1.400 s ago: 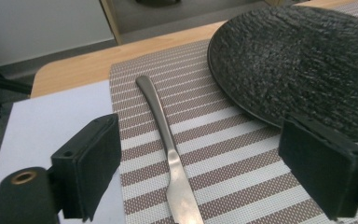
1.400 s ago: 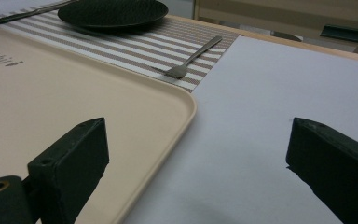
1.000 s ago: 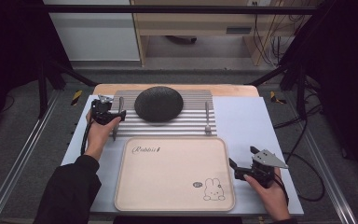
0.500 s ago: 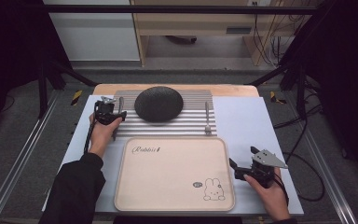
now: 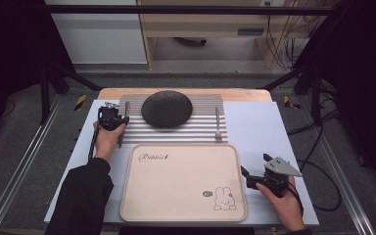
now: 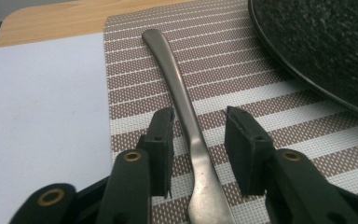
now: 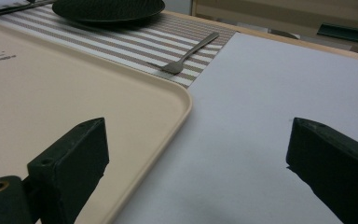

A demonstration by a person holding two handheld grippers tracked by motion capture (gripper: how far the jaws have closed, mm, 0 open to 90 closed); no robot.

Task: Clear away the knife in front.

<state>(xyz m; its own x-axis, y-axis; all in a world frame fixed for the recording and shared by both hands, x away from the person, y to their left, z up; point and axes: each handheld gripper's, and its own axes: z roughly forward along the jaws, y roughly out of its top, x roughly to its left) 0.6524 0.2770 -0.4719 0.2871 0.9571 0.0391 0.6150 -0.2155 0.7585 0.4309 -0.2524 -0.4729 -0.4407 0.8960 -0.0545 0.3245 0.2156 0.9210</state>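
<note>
My left tool (image 6: 198, 140) has just been closing astride the knife (image 6: 186, 116) on the striped mat (image 6: 135, 70) (pads not yet touching), left of the dark plate (image 5: 166, 108). My right tool (image 7: 196, 163) rests wide open beside the tray (image 5: 176, 181).

A slim utensil (image 6: 186, 112) of dull brushed metal is lying flat on the striped placemat (image 6: 270, 116), near its left edge and just left of the dark plate (image 6: 326, 46). Its curved handle is pointing away toward the table's far side, and its wider end is widening toward the person.
</note>
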